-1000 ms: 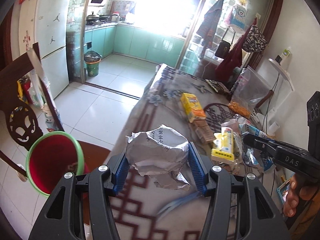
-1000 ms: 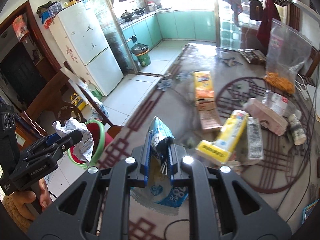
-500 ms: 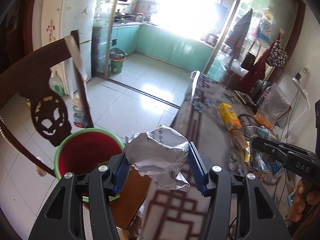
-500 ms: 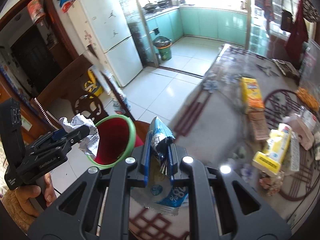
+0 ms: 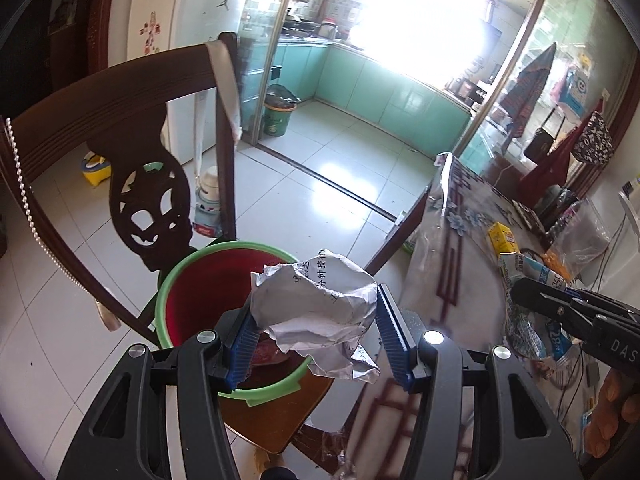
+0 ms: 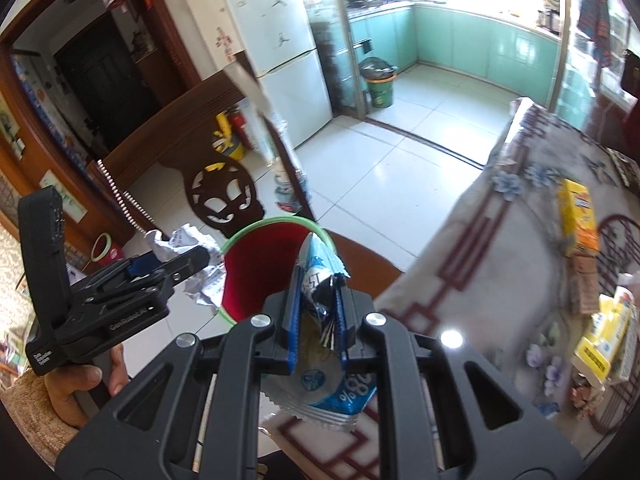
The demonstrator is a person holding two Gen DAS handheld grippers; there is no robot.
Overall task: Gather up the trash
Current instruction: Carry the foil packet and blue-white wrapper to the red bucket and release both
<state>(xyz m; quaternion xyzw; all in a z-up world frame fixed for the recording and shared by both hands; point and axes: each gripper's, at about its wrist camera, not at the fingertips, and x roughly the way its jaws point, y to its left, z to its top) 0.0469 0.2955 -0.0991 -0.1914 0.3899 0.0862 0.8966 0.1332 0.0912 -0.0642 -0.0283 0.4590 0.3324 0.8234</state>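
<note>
I have both pieces of trash in hand and neither is dropped yet. My left gripper (image 5: 314, 334) has its fingers (image 5: 390, 336) clamped on the crumpled paper wad (image 5: 316, 304), which sits at lower centre of the left wrist view, overlapping the near rim of the red bin with the green rim (image 5: 192, 276). In the right wrist view that same wad (image 6: 188, 242) shows at centre left, beside the bin's left edge, so I judge it close to, but not clearly over, the opening.

My right gripper (image 6: 316, 306) is clenched tight on the blue-and-white snack wrapper (image 6: 320, 276), whose top pokes up in front of the bin (image 6: 260, 264) at the middle of the frame; the wrapper's tail hangs below the fingers.

The bin stands on a wooden chair seat (image 5: 264, 420) next to the worktop (image 6: 480, 248). Something reddish lies at its bottom, though I cannot make out what.

Left to do, as I judge it: centre each piece over the bin and let go. Further boxes and packets, such as the yellow carton (image 6: 578, 216) at right, remain on the worktop.
</note>
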